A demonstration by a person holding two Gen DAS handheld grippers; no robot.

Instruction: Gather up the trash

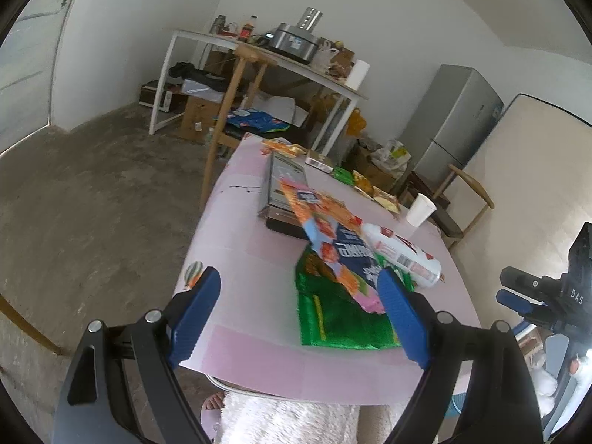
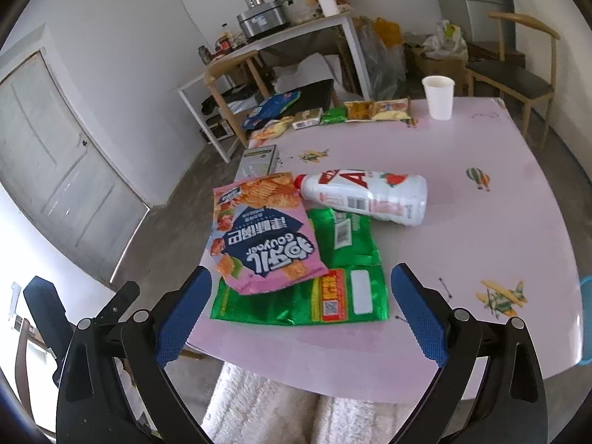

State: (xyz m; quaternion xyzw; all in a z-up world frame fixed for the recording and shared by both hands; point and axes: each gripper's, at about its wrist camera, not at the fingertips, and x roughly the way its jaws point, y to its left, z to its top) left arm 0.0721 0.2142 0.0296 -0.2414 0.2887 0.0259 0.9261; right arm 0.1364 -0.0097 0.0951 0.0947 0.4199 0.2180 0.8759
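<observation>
On the pink table [image 2: 481, 222] a pink and orange snack bag [image 2: 259, 233] lies partly over a flat green bag [image 2: 333, 296]. A white plastic bottle [image 2: 370, 194] lies on its side just behind them. The same pile shows in the left wrist view: snack bag [image 1: 329, 236], green bag [image 1: 333, 318], bottle [image 1: 403, 251]. My left gripper [image 1: 299, 296] hangs open over the table's near edge, its right finger [image 1: 399, 314] in front of the green bag. My right gripper [image 2: 301, 292] is open too, above the near ends of both bags, holding nothing.
A white paper cup [image 2: 438, 98] stands at the far side, with a row of small wrappers [image 2: 355, 111] and a flat grey box [image 2: 259, 161] nearby. Wooden chairs [image 2: 518, 74] flank the table. A cluttered white side table [image 1: 259, 55] and a fridge [image 1: 455, 118] stand behind. The right gripper's body [image 1: 547, 296] shows at the right edge of the left wrist view.
</observation>
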